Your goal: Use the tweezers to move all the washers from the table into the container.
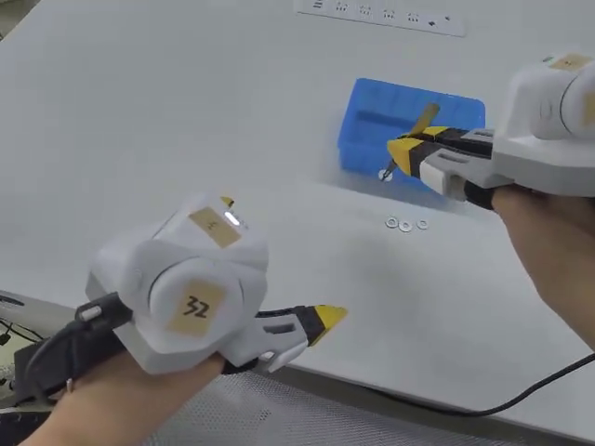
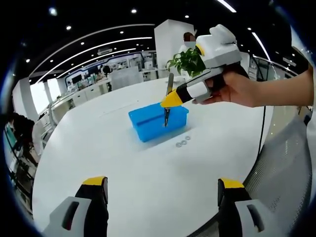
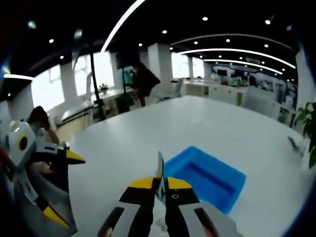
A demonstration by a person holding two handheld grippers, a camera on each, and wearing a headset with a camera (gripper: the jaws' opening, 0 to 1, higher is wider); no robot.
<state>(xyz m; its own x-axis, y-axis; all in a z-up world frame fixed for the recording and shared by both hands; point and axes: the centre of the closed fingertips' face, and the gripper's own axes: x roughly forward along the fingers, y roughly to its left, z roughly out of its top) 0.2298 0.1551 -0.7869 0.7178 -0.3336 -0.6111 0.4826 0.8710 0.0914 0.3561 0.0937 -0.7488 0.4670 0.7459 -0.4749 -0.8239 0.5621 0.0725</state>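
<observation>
Three washers (image 1: 406, 224), small pale metal rings, lie in a short row on the white desk (image 1: 186, 111), right of centre in the head view, touching or nearly so, just below the near edge of the container (image 1: 367, 139); the container is a shallow blue rectangular tray, upper right of centre; the tweezers (image 1: 425, 121) are thin, dull metal, and slant down with the tip over the container's near edge; a small ring (image 1: 385, 175) shows at that tip, most likely a washer, too small to be sure; the right gripper (image 1: 404, 149) comes in from the right edge, its yellow-tipped fingers (image 3: 143, 183) pressed narrow on the tweezers' shaft; the left gripper (image 2: 162, 190) sits at the lower left of the head view, white body marked 32, well apart from the washers; its fingers (image 2: 94, 183) stand wide, with bare desk between them; a power strip (image 1: 381, 13) lies at the top edge, beyond the container; a black cable (image 1: 521, 395) runs along the lower right over the desk's near edge; a potted plant (image 2: 185, 61) stands behind the right gripper in the left gripper view; open desk lies between washers and container.
</observation>
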